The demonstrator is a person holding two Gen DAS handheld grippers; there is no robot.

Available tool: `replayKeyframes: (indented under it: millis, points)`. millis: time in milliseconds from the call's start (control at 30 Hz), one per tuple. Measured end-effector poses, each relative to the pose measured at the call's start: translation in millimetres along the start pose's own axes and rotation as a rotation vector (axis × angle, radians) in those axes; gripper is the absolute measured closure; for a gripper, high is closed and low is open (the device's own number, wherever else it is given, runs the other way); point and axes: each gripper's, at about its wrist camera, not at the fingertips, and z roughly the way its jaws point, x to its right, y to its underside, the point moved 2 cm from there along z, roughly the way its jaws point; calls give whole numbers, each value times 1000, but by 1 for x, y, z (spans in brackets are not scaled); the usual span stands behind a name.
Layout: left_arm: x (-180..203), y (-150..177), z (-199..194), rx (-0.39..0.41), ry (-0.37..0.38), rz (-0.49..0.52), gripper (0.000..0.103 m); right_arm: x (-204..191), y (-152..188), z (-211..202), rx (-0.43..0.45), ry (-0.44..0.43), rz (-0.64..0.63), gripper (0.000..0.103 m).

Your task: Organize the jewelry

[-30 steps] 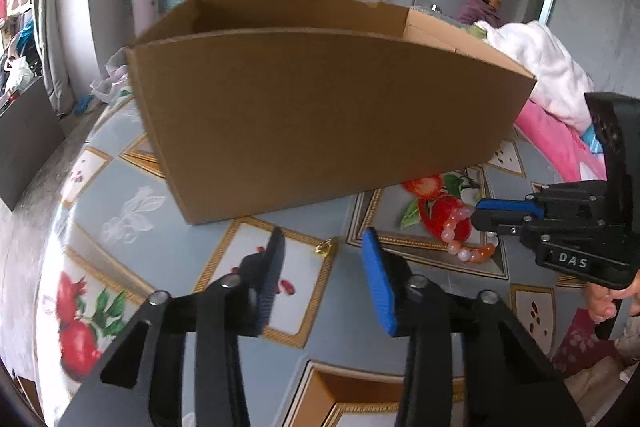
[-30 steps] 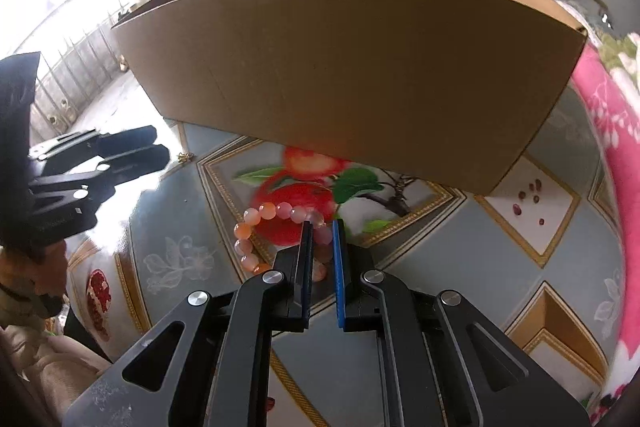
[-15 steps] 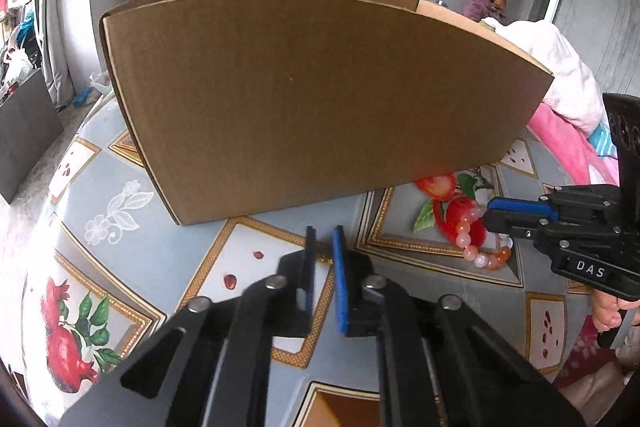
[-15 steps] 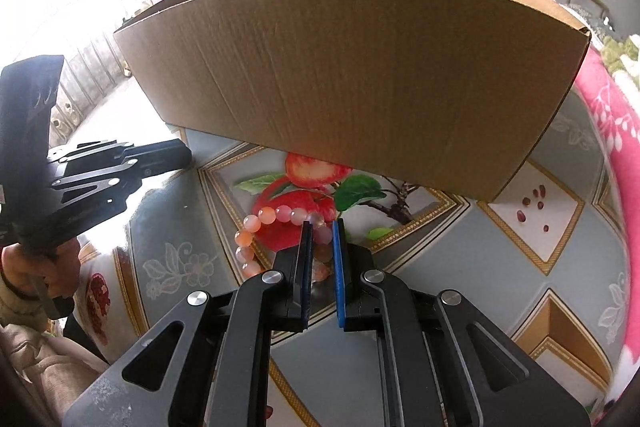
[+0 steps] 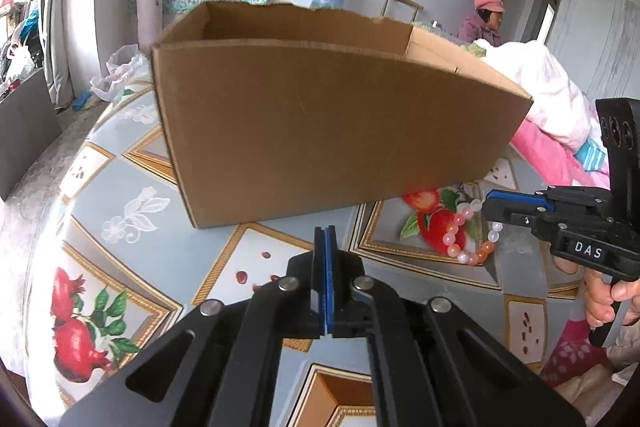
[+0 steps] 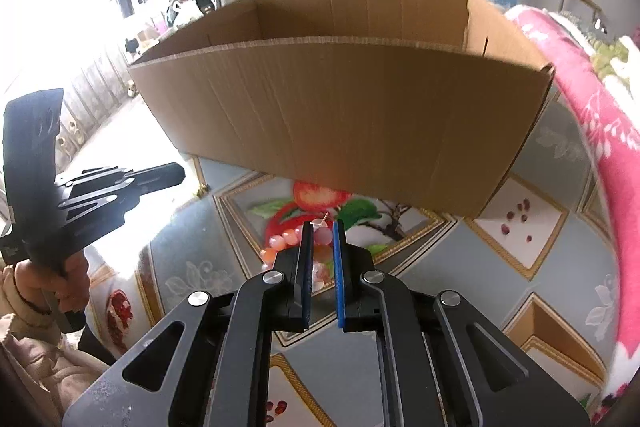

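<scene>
Left wrist view: left gripper (image 5: 325,231) angled down at the fruit-print tabletop (image 5: 132,203), pads pressed fully together; whether anything tiny is pinched can't be told. Cardboard box (image 5: 328,131) stands just beyond. At right, right gripper (image 5: 489,207) pinches the bead bracelet (image 5: 460,233), which hangs from it; hand (image 5: 608,297) wraps the grip.

Right wrist view: right gripper (image 6: 322,227) tilted down, pads narrow, clamped on bracelet beads (image 6: 288,237) w/ box (image 6: 352,123) ahead. Left gripper (image 6: 176,177) at left edge, hand (image 6: 60,283) on handle.
</scene>
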Motion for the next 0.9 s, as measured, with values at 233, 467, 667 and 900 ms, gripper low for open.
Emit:
replayKeyframes:
  millis: [233, 467, 667, 900]
  points:
    - [-3, 0, -6, -16, 13, 2, 103, -6, -4, -19, 37, -3, -19, 96]
    - [1, 5, 13, -74, 25, 8, 82, -7, -2, -16, 18, -18, -16, 96]
    - [5, 4, 23, -83, -13, 40, 82, -5, -5, -16, 16, -19, -8, 96]
    - [12, 6, 26, -75, -81, 124, 101, -4, -6, -12, 14, -21, 5, 96]
